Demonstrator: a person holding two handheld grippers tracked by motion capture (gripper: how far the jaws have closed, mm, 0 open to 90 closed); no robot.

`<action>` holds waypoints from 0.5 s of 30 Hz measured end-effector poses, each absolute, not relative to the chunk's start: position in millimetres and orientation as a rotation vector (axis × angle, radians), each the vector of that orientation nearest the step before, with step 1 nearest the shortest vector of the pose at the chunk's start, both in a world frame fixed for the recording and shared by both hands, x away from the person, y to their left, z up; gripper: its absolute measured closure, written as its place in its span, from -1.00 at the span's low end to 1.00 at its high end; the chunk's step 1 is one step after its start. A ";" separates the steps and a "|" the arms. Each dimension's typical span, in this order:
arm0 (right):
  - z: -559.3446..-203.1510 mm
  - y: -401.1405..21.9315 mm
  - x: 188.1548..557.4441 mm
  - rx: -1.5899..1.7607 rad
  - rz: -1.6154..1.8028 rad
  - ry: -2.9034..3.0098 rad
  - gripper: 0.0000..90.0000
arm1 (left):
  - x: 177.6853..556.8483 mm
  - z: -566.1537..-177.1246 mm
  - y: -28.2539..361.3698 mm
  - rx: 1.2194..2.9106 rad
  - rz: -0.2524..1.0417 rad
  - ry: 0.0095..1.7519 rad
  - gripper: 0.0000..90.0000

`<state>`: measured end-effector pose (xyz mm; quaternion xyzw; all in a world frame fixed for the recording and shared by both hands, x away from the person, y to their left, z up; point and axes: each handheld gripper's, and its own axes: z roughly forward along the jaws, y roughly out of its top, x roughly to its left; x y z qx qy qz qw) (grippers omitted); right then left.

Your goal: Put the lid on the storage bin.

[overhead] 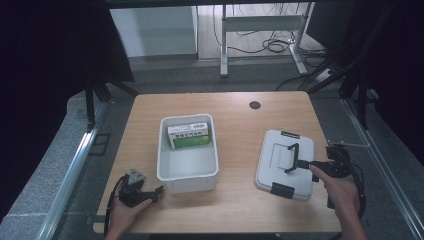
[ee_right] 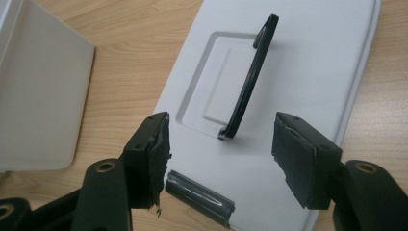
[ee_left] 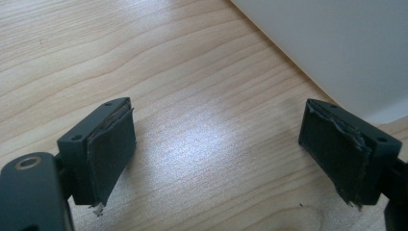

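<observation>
there is one white lid (overhead: 285,162) lying flat on the wooden table (overhead: 235,120), toward the person's right, well apart from the one open white bin (overhead: 188,172) at the middle. the lid carries one black handle (overhead: 291,157), raised upright from its recessed panel, and two black latches, one at the far short edge (overhead: 290,134) and one at the near short edge (overhead: 283,190). the lid's long axis runs from near to far, tilted slightly, and the handle bar runs along that same line. inside the bin lies one green and white box (overhead: 189,136), against the far wall, its long side across the bin.

two grippers are in the person's two hands. the right gripper (ee_right: 219,144) hovers just over the lid's near end, its jaws standing wide apart with the handle's near foot between them but untouched by either pad; nothing is clamped. the left gripper (ee_left: 216,149) sits low over bare table at the bin's near left corner, jaws apart and empty, with the bin's wall (ee_left: 337,48) just beside one jaw.
</observation>
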<state>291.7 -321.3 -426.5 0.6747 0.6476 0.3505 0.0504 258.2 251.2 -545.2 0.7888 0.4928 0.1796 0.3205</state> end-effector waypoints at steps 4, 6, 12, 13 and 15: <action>-425.5 -317.3 301.4 2.069 1.023 1.993 -0.09 | 258.1 -545.2 251.2 2.071 0.471 1.296 -0.72; -425.8 -316.9 303.5 2.070 1.017 1.996 -0.09 | 258.1 -545.2 251.2 2.072 0.472 1.295 -0.72; -429.2 -312.1 315.3 2.095 0.975 2.003 -0.07 | 258.0 -545.2 251.2 2.071 0.471 1.296 -0.72; -429.7 -311.3 317.2 2.100 0.977 2.009 -0.07 | 258.0 -545.2 251.2 2.072 0.472 1.295 -0.72; -431.0 -309.8 321.7 2.106 0.967 2.025 -0.05 | 258.0 -545.2 251.1 2.072 0.472 1.296 -0.72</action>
